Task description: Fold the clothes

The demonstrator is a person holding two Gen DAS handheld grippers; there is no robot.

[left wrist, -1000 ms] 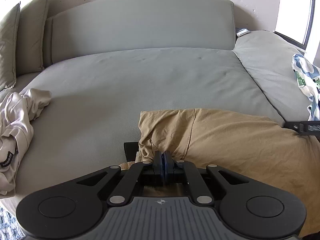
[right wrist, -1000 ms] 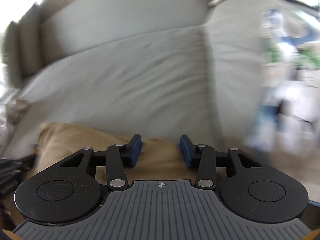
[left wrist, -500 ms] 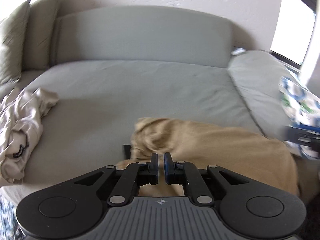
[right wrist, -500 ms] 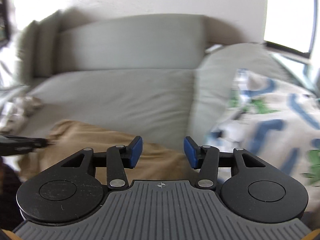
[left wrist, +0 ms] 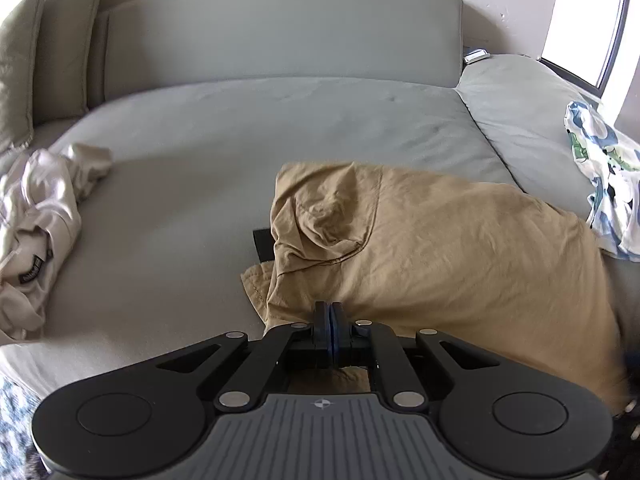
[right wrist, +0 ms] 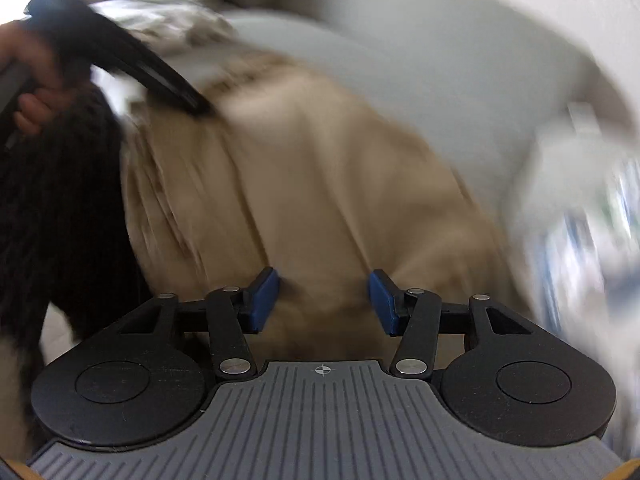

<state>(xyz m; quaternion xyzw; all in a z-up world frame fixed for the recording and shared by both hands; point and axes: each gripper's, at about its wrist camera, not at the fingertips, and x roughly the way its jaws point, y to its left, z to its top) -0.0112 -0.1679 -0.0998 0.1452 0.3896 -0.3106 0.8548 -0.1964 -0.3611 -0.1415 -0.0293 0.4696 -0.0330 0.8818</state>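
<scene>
The soft tan cotton garment (left wrist: pixel 460 248) lies rumpled on the grey-green sofa bed (left wrist: pixel 240 132); limp and light, best gripped along hems. Left tool (left wrist: pixel 330 316) pinches its near edge; right tool (right wrist: pixel 322 300) hangs spread above it.

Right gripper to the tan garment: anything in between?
Nothing visible. The right gripper is open with the tan garment directly ahead, bare fabric between its fingers. The left gripper is shut at the garment's near edge, off to the side; the view is blurred.
</scene>
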